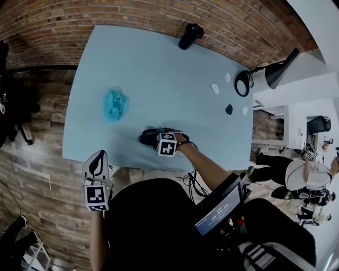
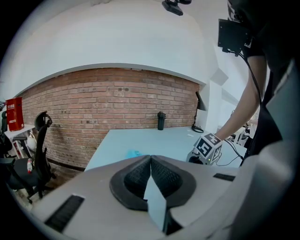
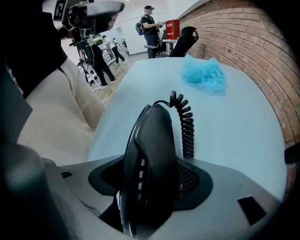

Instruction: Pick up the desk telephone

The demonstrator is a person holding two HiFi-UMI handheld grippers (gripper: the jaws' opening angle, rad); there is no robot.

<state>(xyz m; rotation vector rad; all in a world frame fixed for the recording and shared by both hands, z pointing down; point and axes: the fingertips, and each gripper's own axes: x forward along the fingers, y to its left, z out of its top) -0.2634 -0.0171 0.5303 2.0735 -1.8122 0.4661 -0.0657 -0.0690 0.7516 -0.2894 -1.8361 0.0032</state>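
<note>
You're in an open office-style workspace: bare brick wall (image 1: 159,16), wood-plank floor (image 1: 47,174), 1 pale blue table (image 1: 159,79) with a black desk lamp (image 1: 275,74) at its edge, a black office chair (image 2: 42,136) to the side, and other people (image 3: 151,21) standing about the room.

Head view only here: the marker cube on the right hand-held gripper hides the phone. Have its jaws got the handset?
Observer: Yes. The right gripper view shows the right hand-held gripper shut on the black handset.
Operator: And the cord?
Observer: The coiled cord runs down that view's right side of the handset, over the blue table.
Operator: Left one?
Observer: The left hand-held gripper is shut, with nothing between its jaws.
</note>
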